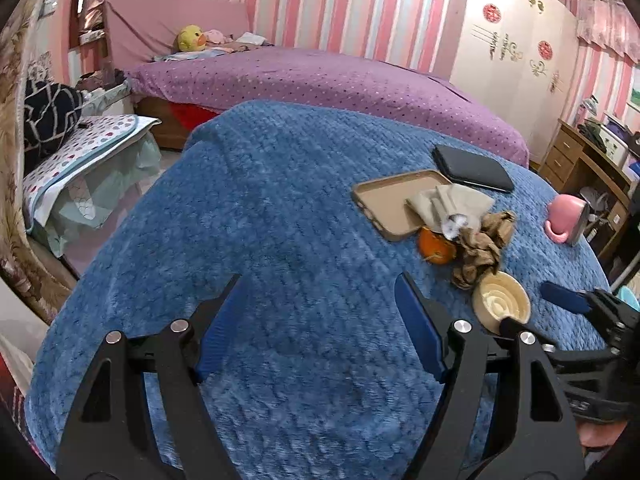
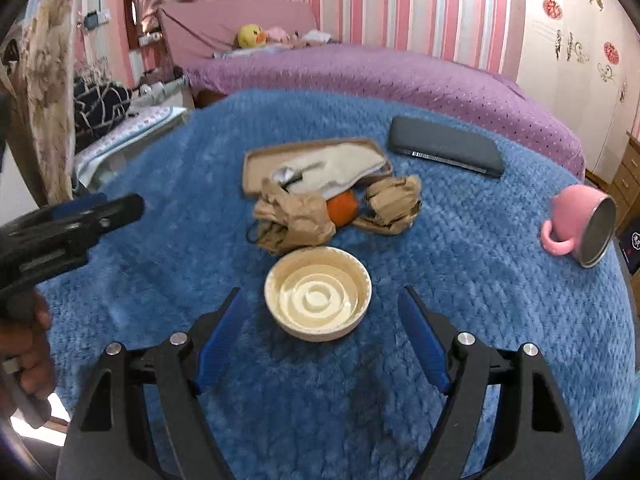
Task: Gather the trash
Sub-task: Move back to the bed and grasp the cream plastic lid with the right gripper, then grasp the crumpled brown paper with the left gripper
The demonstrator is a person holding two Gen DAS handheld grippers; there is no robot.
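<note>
On the blue blanket [image 2: 500, 320] lies a pile of crumpled brown paper [image 2: 296, 220], with a second wad [image 2: 394, 204] and an orange [image 2: 342, 208] between them. A cream round lid [image 2: 318, 294] sits open side up just in front of the pile. My right gripper [image 2: 320, 295] is open, its blue pads on either side of the lid and clear of it. My left gripper [image 1: 318, 292] is open over bare blanket, left of the paper [image 1: 480, 248] and lid [image 1: 502, 304].
A tan tray-like case [image 2: 256, 168] holds a pale cloth [image 2: 344, 164]. Behind it lies a black flat case [image 2: 444, 148]. A pink cup [image 2: 576, 220] lies on its side at the right. A purple bed [image 1: 320, 76] is beyond, a wooden desk [image 1: 576, 160] at right.
</note>
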